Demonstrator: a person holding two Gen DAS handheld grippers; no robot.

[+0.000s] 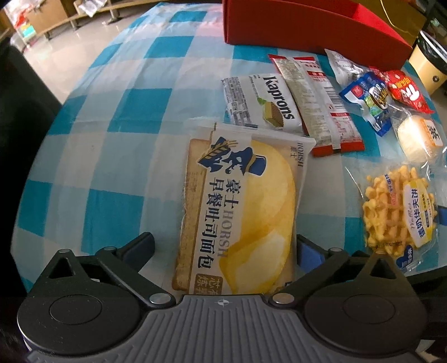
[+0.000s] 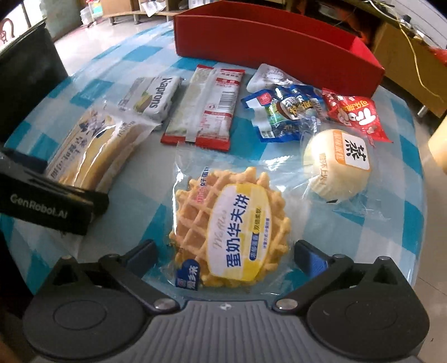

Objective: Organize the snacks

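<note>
On my left wrist view, my left gripper (image 1: 223,248) points steeply down at the table with its jaws spread as wide as they go, straddling the near end of the toast bread packet (image 1: 240,206); the blue pads stand just clear of the wrapper on either side, so I have hold of nothing there. The packet lies flat on the blue-and-white checked tablecloth (image 1: 111,117). Beyond it sits the Kaprons wafer pack (image 1: 262,103), then a long red-edged bar pack (image 1: 321,106) just beside that, and a heap of small blue and red sachets (image 1: 374,95) further right. The red box (image 1: 307,25) stands at the far edge of the table, well apart from the bread. Moving over to my right wrist view, my right gripper (image 2: 225,251) is likewise fully spread and tilted down over the waffle packet (image 2: 232,220), whose near end lies between the pads; I cannot tell whether the clear wrapper brushes them, but they are not pressing on it. To the right of the waffle lies a round bun in clear wrap (image 2: 335,164), near it but apart.
</note>
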